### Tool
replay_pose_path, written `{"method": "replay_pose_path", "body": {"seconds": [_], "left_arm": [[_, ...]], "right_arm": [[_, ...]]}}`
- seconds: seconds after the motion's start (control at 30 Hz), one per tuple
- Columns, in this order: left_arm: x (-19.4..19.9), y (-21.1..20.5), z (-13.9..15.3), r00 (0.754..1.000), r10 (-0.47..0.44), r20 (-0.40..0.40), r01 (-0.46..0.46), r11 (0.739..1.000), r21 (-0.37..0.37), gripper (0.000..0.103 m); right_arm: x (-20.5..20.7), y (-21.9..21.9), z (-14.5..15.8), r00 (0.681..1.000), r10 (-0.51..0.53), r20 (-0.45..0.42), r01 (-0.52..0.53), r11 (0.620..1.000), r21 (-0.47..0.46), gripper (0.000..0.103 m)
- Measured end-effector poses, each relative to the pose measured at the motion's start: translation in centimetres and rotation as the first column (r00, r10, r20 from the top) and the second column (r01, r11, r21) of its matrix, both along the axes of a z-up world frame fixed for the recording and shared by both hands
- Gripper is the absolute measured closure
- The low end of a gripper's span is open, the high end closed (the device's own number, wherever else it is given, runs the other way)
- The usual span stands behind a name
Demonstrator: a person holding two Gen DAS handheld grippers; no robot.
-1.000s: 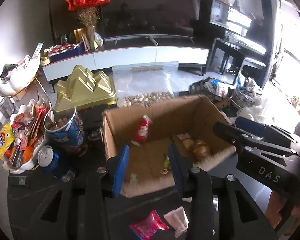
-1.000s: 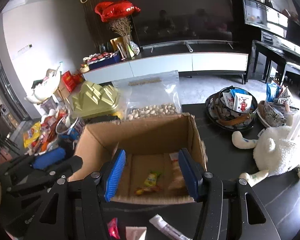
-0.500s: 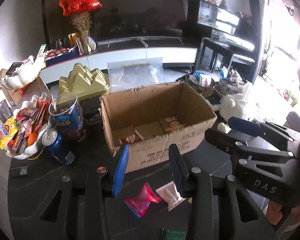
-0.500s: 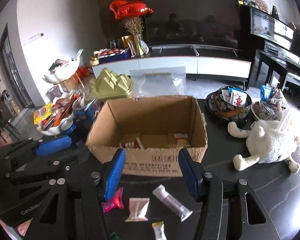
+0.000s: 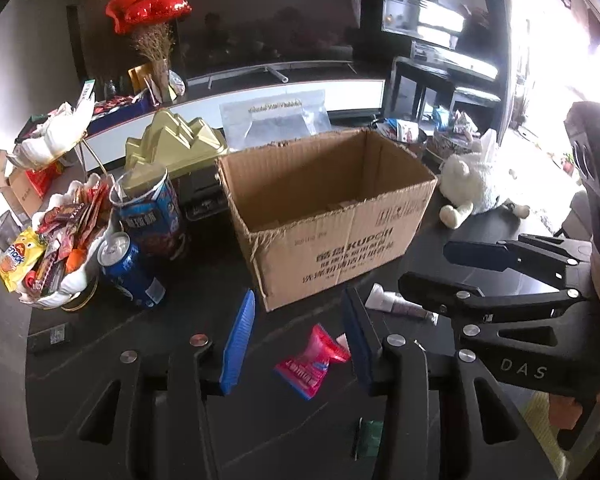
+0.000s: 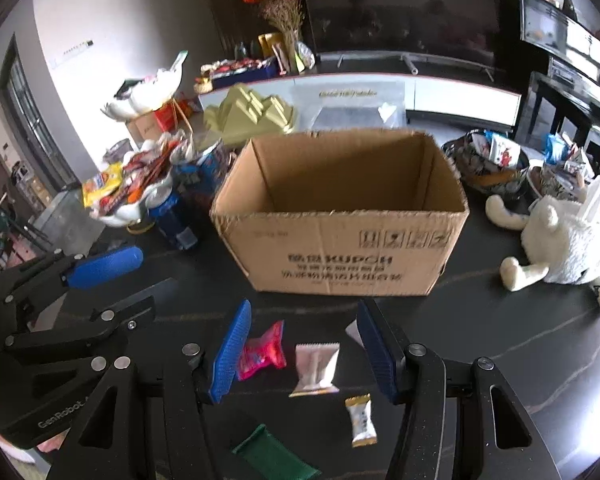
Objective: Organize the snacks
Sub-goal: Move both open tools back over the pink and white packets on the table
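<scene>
Blue-padded left gripper (image 5: 296, 328), jaws opening and empty, hovers above a pink snack packet (image 5: 310, 362) on the dark table (image 6: 500, 340). Right gripper (image 6: 304, 338) hangs wide, empty, over a silver packet (image 6: 315, 368). Behind both stands the cardboard box (image 6: 340, 248).

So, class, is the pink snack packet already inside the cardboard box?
No, the pink snack packet lies on the dark table in front of the cardboard box.

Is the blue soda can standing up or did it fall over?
Standing up. The can sits on its base on the table, silver top facing up, beside the snack bowl.
</scene>
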State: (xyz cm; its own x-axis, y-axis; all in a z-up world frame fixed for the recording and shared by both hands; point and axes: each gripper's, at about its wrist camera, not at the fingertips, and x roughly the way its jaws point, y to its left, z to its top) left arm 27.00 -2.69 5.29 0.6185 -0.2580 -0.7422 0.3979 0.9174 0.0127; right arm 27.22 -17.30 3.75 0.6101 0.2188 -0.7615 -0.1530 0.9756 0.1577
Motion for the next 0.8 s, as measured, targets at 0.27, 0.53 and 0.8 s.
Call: {"method": "replay_pose_path", "body": {"seconds": [0.27,0.53,0.8], "left_arm": [[-1.1,0.5,-2.3,0.999,-0.052,0.004,0.052,0.999,0.013,0.054],[-2.0,0.2,-4.5,0.995,-0.102,0.015,0.102,0.994,0.026,0.048],[-2.1,0.3,-7.4,0.992,-0.124,-0.021,0.125,0.991,0.053,0.045]], "right_arm": [[-0.6,1.0,-2.2,1.000,0.014,-0.025,-0.014,1.000,-0.024,0.047],[-1.7,1.2,-4.7,0.999,0.011,-0.030,-0.011,1.000,-0.024,0.047],[-1.8,1.1,-7.4,0.997,0.015,-0.075,-0.019,0.999,-0.044,0.047]]}}
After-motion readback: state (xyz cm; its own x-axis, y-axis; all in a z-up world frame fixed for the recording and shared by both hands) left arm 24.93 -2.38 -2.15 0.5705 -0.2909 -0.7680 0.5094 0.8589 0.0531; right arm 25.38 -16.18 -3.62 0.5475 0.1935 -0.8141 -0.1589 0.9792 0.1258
